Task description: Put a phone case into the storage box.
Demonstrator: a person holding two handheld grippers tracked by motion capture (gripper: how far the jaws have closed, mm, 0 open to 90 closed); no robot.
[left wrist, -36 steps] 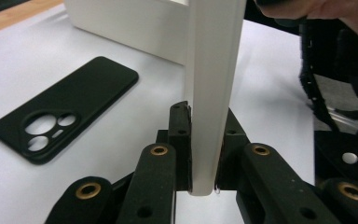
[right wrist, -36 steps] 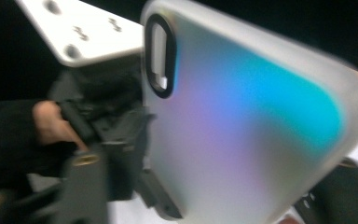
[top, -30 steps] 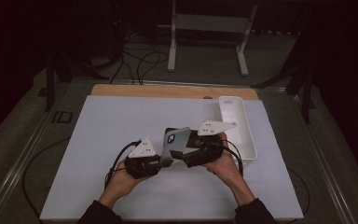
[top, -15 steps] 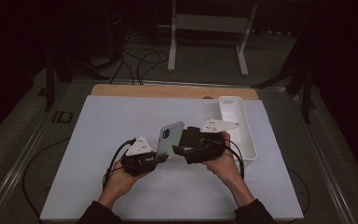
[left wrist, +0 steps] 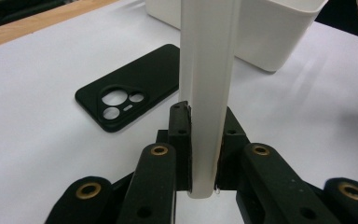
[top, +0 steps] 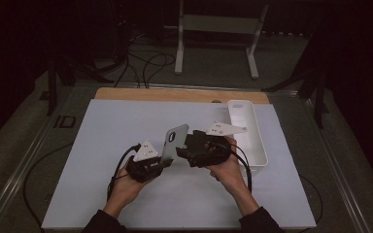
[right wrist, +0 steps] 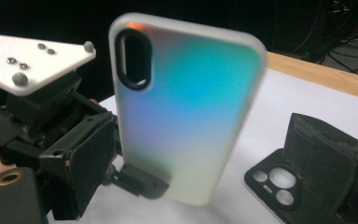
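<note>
Left tool (top: 161, 162) clamped on the phone case's (top: 174, 142) lower end — case upright; right tool (top: 184, 148), jaws apart, just beside it.

Frosted iridescent phone case (top: 175, 142) upright between left gripper (top: 161, 163) jaws, right gripper (top: 182, 149) just beside; flat black phone case (left wrist: 128, 99) on table beyond; white rectangular plastic bin (top: 246, 130) farther behind

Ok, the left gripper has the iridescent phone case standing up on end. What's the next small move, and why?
Probably bring the right gripper in to take the iridescent case's free side. The left gripper is shut on its lower edge, holding it upright above the table, while one right jaw stands beside it, apart, so the right gripper looks open. The black case lies flat nearby, before the white bin.
</note>
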